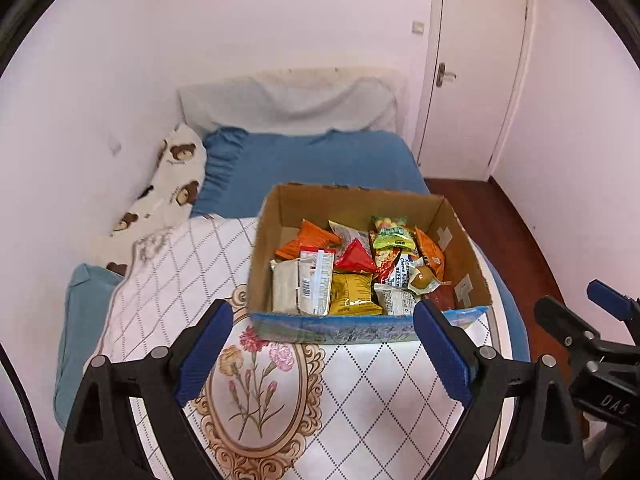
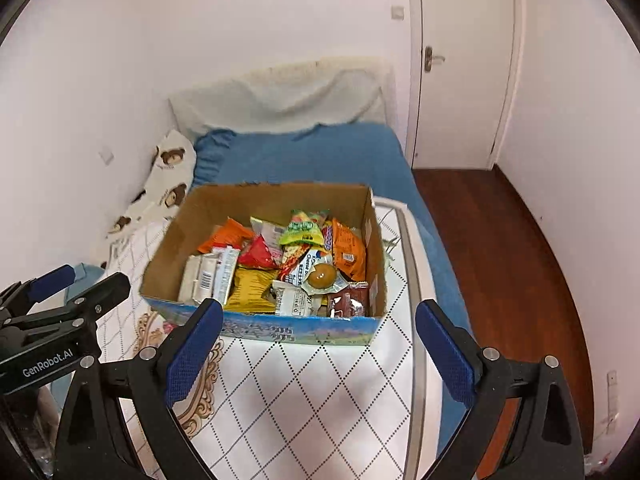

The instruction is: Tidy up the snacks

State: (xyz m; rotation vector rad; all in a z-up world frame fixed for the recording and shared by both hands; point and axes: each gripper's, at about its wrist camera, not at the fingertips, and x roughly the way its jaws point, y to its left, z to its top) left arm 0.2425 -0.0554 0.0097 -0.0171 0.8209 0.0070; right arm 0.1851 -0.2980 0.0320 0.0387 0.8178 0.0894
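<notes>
- Left wrist view: the left gripper [image 1: 322, 344] hangs over a patterned cloth [image 1: 360, 400], its jaws spread wide and empty; the cardboard box [image 1: 460, 240] sits just beyond its blue fingertips [image 1: 208, 344]
- Right wrist view: the right gripper [image 2: 318, 344] is likewise released, nothing between its jaws; it hovers near the front wall of the box [image 2: 372, 240]
- the snacks lie heaped inside the box, all within its walls; an orange packet [image 1: 308, 240] at the back left, a red triangular pack [image 1: 354, 258] near the middle, a gold packet [image 1: 352, 294] against the front wall, a green candy bag [image 1: 390, 232] toward the back, a white barcoded wrapper [image 1: 308, 284] at the front left
- a round brown sealed item [image 2: 320, 276] rests on top of the pile, right of centre
- the box stands on the cloth; whether a tabletop lies under it, I cannot tell; a blue bed [image 1: 320, 160] lies behind, a bear-print pillow [image 1: 176, 184] against the wall
- a closed white door [image 2: 460, 80] stands at the far right beside a dark wooden floor [image 2: 500, 240]
</notes>
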